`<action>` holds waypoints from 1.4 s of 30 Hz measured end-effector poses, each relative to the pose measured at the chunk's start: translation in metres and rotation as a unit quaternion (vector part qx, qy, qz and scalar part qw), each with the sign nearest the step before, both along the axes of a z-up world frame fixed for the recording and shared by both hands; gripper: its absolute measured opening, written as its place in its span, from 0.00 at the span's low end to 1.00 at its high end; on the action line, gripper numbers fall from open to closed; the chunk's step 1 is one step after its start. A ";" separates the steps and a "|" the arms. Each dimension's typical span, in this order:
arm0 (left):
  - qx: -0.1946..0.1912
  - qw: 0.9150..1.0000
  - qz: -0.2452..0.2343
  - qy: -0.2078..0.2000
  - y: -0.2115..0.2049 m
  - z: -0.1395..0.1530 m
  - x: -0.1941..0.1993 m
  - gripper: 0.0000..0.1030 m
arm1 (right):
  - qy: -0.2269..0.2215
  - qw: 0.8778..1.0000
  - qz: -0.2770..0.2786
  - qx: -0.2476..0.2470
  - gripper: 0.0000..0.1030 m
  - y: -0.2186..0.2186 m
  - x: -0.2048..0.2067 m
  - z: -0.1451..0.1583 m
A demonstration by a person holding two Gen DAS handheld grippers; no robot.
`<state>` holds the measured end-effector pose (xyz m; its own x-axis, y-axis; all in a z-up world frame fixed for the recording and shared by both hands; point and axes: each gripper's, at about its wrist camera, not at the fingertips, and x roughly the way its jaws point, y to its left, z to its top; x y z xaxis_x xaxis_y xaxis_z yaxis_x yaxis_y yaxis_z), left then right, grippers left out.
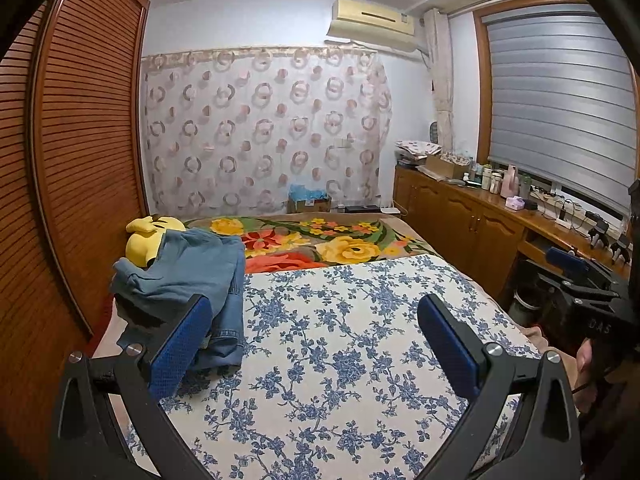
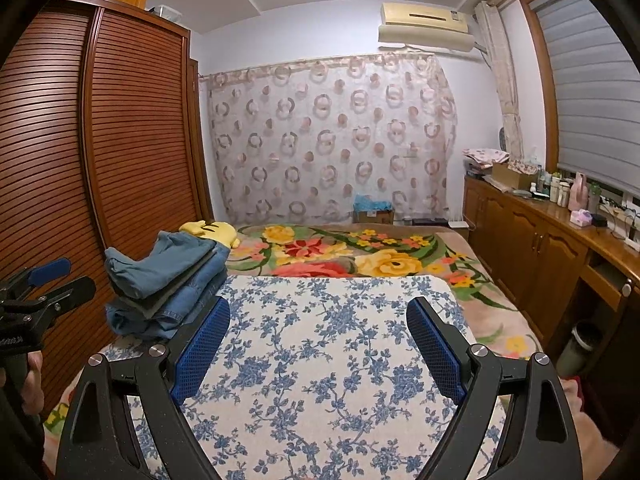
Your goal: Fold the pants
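A pile of blue denim pants [image 1: 192,272] lies at the left edge of the blue-flowered white mat [image 1: 340,360] on the bed. In the right wrist view the pile [image 2: 160,280] looks like several folded layers, blue with a grey one between. My left gripper [image 1: 316,312] is open and empty above the mat, its left finger just in front of the pile. My right gripper [image 2: 320,316] is open and empty above the mat [image 2: 320,380], to the right of the pile. Each gripper shows at the other view's edge.
A yellow plush toy [image 1: 148,236] lies behind the pants. A flowered blanket [image 1: 340,244] covers the far bed. A slatted wooden wardrobe [image 1: 80,160] stands close on the left. A wooden counter [image 1: 500,216] with bottles and boxes runs along the right.
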<state>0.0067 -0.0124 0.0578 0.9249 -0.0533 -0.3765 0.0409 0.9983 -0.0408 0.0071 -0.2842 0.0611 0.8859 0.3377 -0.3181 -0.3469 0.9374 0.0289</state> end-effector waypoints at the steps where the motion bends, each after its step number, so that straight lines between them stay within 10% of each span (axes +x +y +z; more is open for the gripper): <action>1: 0.000 1.000 0.000 0.000 0.000 0.000 0.000 1.00 | 0.000 1.000 0.000 0.000 0.88 0.000 0.000 0.000; 42: 0.000 1.000 0.002 -0.001 0.002 0.000 0.000 1.00 | -0.001 1.000 -0.002 -0.003 0.88 -0.001 -0.002 0.000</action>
<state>0.0063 -0.0105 0.0580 0.9262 -0.0485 -0.3740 0.0362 0.9986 -0.0397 0.0050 -0.2855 0.0613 0.8878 0.3329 -0.3177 -0.3441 0.9387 0.0221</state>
